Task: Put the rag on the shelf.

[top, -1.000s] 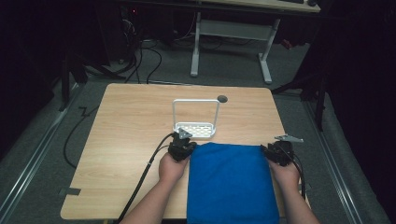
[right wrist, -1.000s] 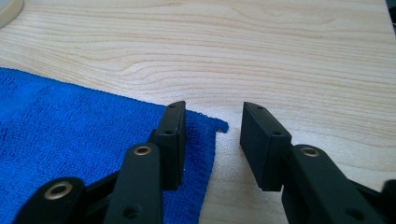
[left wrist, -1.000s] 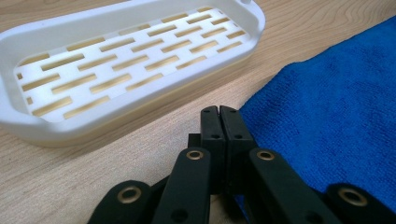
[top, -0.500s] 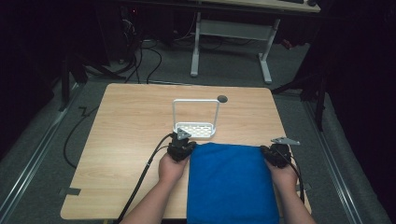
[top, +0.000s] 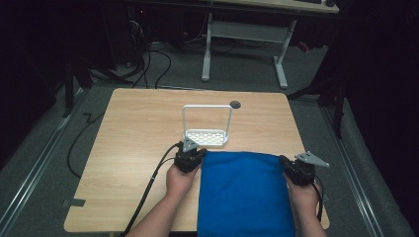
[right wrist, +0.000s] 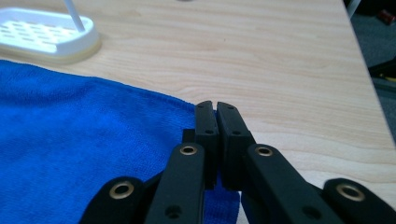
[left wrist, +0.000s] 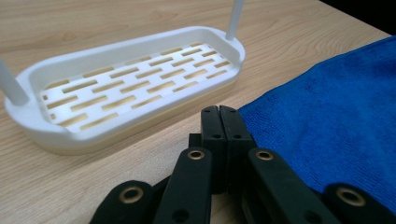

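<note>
A blue towel [top: 242, 192] lies flat on the near half of the wooden table [top: 138, 133] and hangs over its front edge. My left gripper [top: 196, 155] sits at the towel's far left corner. In the left gripper view its jaws [left wrist: 219, 109] are pressed together, and the towel [left wrist: 336, 107] corner runs in under them. My right gripper [top: 286, 162] is at the far right corner. Its jaws [right wrist: 215, 105] are shut too, with the towel [right wrist: 70, 140] corner tucked against and beneath them.
A white slotted tray [top: 207, 144] with a tall hoop handle [top: 207, 106] stands just beyond the towel's far edge, close to the left gripper [left wrist: 130, 44]. A round cable hole [top: 235, 104] sits near the table's far edge. The left gripper's cable [top: 153, 182] trails back over the table.
The right gripper has drawn back a little toward the near edge, staying at the towel's right corner. The left hand and the tray have kept still.
</note>
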A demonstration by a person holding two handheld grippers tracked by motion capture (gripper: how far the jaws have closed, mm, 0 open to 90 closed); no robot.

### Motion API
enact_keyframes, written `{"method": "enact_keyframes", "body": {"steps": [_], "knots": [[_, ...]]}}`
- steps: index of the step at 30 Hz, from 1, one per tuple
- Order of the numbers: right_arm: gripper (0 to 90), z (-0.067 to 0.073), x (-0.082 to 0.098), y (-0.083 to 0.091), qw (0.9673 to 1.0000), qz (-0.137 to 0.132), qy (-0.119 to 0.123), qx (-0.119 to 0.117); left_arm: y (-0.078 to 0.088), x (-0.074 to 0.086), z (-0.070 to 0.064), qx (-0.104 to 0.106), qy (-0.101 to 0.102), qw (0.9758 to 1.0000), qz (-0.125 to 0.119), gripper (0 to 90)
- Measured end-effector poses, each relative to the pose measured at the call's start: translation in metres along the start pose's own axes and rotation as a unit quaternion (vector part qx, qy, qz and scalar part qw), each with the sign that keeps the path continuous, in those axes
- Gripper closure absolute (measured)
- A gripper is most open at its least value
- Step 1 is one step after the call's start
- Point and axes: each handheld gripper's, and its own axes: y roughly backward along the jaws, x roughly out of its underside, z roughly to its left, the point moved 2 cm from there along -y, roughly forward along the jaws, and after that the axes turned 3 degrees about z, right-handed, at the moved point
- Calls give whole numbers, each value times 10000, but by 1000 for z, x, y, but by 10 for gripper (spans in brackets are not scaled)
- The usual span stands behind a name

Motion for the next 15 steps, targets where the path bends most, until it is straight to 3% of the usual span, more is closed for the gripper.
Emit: {"method": "enact_keyframes", "body": {"steps": [8,15], "knots": [[886,3,-6,19,9990,-446,-2,36,36,-11,-4,-63,-100,9982,-595,900],[887,12,-13,31,9971,-760,79,30,55,-18,-8,-47,-120,9958,-909,900]]}}
